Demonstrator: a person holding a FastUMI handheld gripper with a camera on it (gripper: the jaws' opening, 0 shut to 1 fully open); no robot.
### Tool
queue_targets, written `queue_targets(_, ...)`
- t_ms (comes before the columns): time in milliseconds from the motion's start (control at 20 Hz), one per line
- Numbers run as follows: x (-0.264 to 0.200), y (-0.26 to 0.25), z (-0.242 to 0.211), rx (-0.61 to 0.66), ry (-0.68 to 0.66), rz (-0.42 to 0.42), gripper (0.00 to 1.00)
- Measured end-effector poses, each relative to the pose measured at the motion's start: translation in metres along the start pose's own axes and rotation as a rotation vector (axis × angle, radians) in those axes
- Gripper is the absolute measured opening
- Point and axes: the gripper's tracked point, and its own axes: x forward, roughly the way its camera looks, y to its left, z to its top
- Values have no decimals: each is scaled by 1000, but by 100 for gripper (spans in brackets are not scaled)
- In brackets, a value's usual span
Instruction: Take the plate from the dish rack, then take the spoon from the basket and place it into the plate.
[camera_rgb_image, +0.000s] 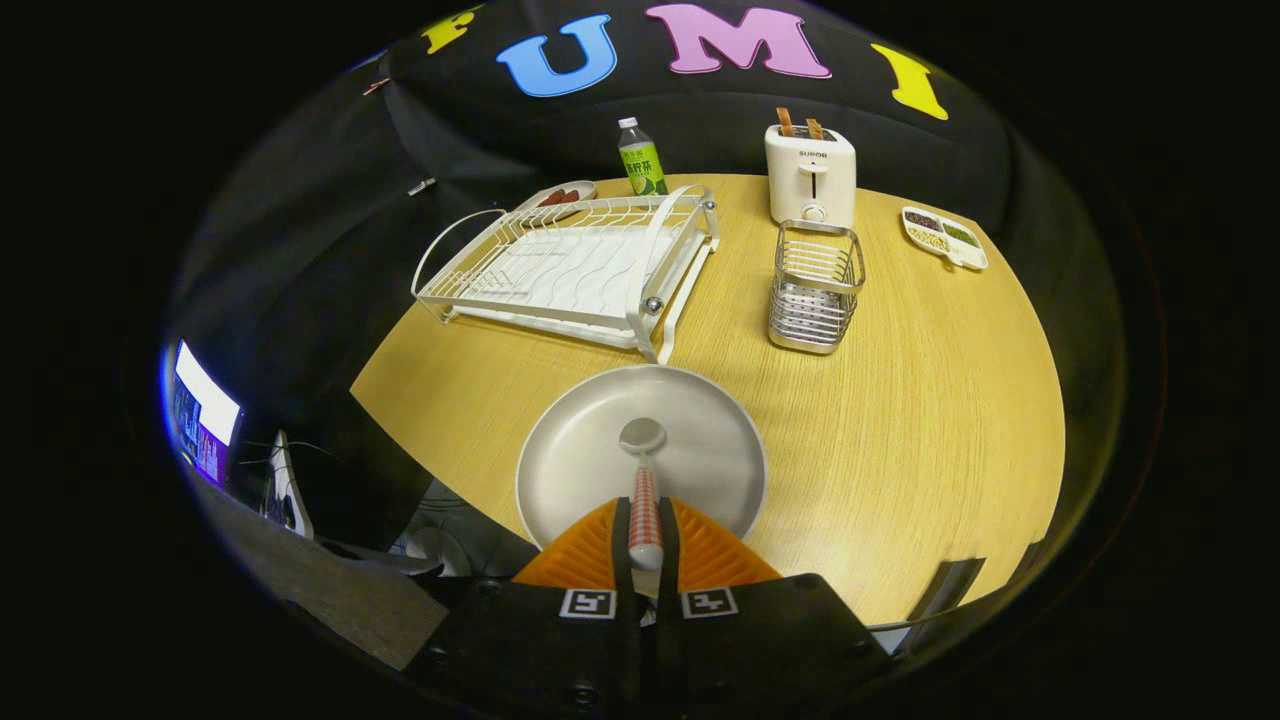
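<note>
Both claw (645, 540) fingers pinch spoon (643, 480) handle over plate (641, 455) | toaster (810, 175) reads, seemingly, "SUPOR"

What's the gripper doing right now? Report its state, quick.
Gripper: shut on the spoon by its handle, bowl out over the plate.

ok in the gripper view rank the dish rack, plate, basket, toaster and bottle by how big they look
1. dish rack
2. plate, close behind, though it lies nearest the camera, so that may flatter it
3. basket and toaster, too alike to separate
4. bottle
The gripper is shut on the spoon over the plate.
</note>
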Motion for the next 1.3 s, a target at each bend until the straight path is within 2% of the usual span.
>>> queue_targets(500, 15, -13, -18, 7, 50, -61, 21)
queue_targets(700, 16, -18, -14, 21, 44, -78, 52)
queue_targets(850, 16, -20, -14, 17, 44, -92, 98)
queue_targets(1100, 8, -20, -9, 15, 33, -92, 97)
queue_targets(1300, -10, -20, 21, 6, -33, -109, 97)
